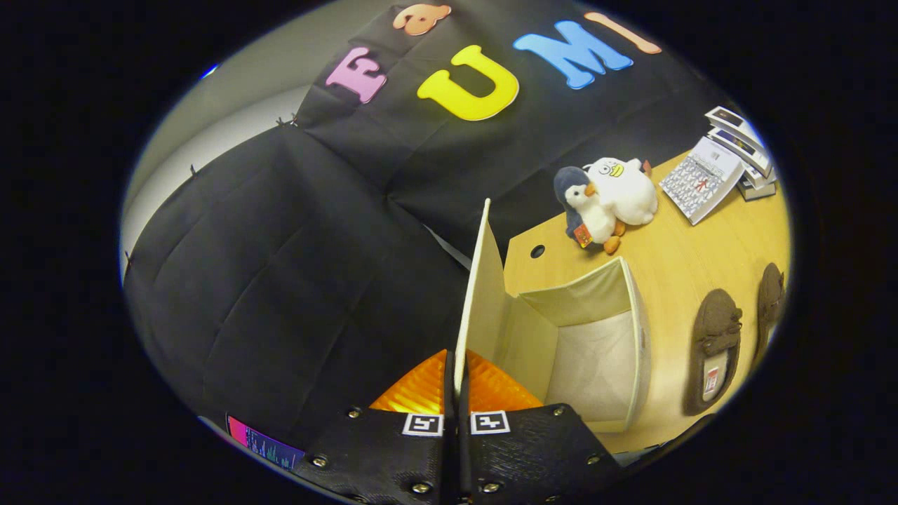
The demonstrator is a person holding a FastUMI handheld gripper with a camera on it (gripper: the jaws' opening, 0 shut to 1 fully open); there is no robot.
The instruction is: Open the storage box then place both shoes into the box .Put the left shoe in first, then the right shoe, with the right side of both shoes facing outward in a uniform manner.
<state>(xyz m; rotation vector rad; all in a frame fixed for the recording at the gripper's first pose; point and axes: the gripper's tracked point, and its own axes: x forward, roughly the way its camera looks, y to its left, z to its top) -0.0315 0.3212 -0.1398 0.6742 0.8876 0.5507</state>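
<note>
My gripper (456, 384) is shut on the cream lid (483, 294) of the storage box, whose thin edge runs up from between the fingers. The lid stands raised, swung up from the box. The storage box (635, 330) sits open just to the right of the fingers, its pale fabric inside bare. Two dark brown shoes lie on the wooden table (673, 252) right of the box: one shoe (714, 347) close to the box with its opening and insole label showing, the other shoe (770, 301) farther right and partly cut off.
Two plush toys, a blue-and-white penguin (586, 207) and a white duck (624, 189), sit on the table beyond the box. A desk calendar (700, 181) and stacked small boxes (744, 147) stand farther back. A round cable hole (537, 251) is in the tabletop near the lid.
</note>
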